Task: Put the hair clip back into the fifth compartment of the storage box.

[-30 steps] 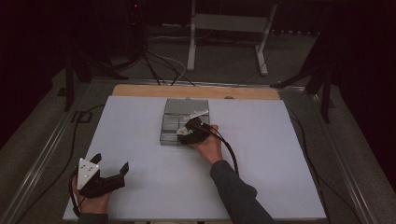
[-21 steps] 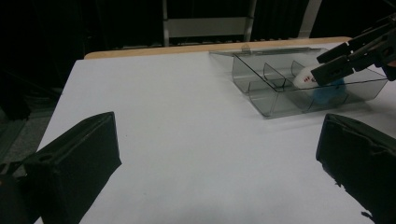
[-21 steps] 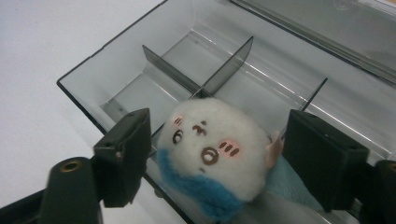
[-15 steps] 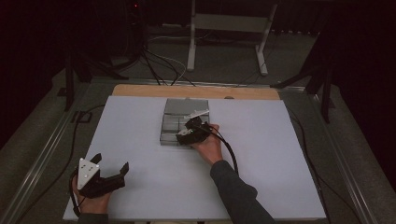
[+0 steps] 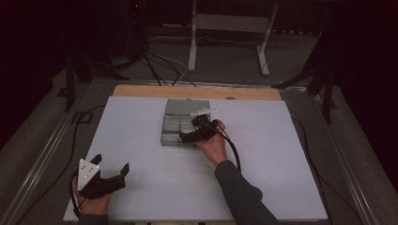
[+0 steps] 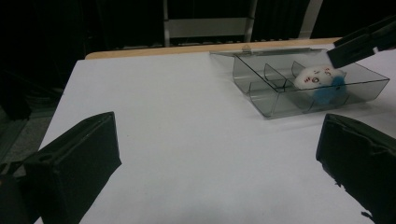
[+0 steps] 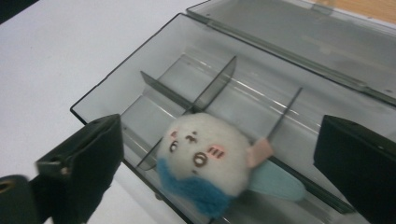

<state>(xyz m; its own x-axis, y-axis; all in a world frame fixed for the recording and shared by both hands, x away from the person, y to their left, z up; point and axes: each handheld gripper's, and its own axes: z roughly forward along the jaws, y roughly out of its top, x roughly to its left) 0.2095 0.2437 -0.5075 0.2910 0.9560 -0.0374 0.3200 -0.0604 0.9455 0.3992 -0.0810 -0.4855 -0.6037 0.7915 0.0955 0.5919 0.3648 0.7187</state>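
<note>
A clear grey divided box [image 5: 174, 123] stands mid-table with its lid [image 7: 299, 32] folded back. A small plush toy [image 7: 205, 158], white-faced with a blue body, lies in a front-row compartment by the near wall [image 7: 107, 93]. My right gripper [image 7: 223, 142] hangs over it, open. Its jaws have just been opening and stand either side of the toy without touching it. From above, the right gripper [image 5: 187, 136] is at the box's near right corner. My left gripper [image 5: 111, 163] rests open at the table's front left, with nothing between its fingers. The left gripper view shows the toy [image 6: 317, 79] inside the box [image 6: 280, 105].
A white sheet [image 5: 141, 187] covers the table, with a wooden strip [image 5: 141, 90] along its far edge. Beyond that edge are cables [image 5: 159, 70] and a metal stand [image 5: 225, 28] on the dark floor. Metal rails [image 5: 42, 159] run along both sides of the table.
</note>
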